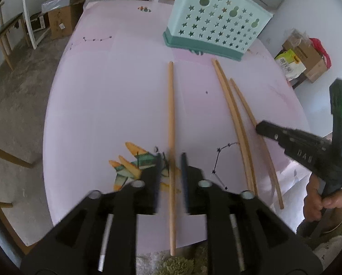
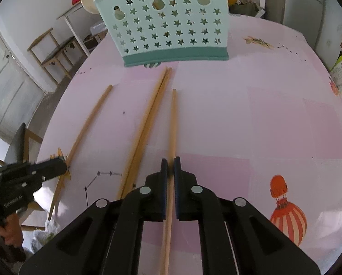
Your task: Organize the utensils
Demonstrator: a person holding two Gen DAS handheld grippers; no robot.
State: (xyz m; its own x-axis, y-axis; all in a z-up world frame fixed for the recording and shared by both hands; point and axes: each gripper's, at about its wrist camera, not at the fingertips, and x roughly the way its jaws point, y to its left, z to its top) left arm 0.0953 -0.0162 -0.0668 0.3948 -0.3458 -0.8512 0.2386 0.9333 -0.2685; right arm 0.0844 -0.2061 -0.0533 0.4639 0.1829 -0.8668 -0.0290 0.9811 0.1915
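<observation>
Several wooden chopsticks lie on the pink tablecloth (image 2: 262,114), pointing toward a mint-green utensil holder (image 2: 166,23) with star holes at the far side. My left gripper (image 1: 171,158) stands open astride the leftmost chopstick (image 1: 170,105), with a gap on each side of the stick. My right gripper (image 2: 170,160) is shut on the rightmost chopstick (image 2: 172,119), which still rests along the table. A touching pair of chopsticks (image 2: 148,119) lies between the two. The holder (image 1: 216,23) stands upright, with a stick or two poking out of its top.
The table's near edge runs just below both grippers. Cardboard boxes (image 1: 308,57) and bags sit on the floor to the right, wooden chairs (image 2: 54,52) and a white table to the left. A person's hand (image 1: 331,201) grips the right tool's handle.
</observation>
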